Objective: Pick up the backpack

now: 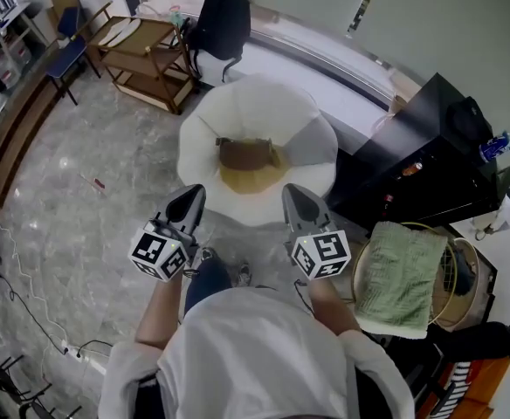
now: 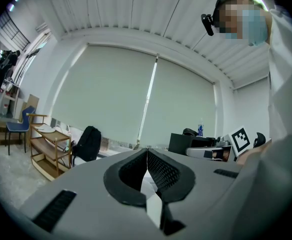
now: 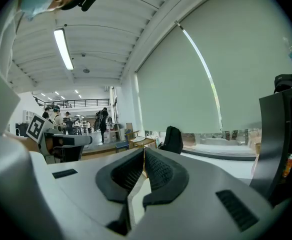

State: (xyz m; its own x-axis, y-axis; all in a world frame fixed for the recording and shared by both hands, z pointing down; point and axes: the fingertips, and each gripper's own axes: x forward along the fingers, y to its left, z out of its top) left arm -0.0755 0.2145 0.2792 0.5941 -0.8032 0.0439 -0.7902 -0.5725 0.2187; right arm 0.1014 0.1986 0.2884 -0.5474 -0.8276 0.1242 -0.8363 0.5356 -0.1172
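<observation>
The left hand-held gripper [image 1: 190, 201] and the right hand-held gripper [image 1: 295, 197] are side by side, pointing about level. Both have their jaws closed together with nothing between them. Just ahead, between the two, stands a white petal-shaped chair [image 1: 204, 129] with a brown item [image 1: 246, 154] on its seat. The black backpack [image 1: 223, 20] stands upright well beyond the chair, against the window ledge [image 1: 325, 51], nearer the left gripper's side. A wooden trolley [image 1: 146, 55] is just left of it. A black cabinet [image 1: 412, 160] hems in the right side, and open floor [image 1: 80, 199] spreads to the left.
</observation>
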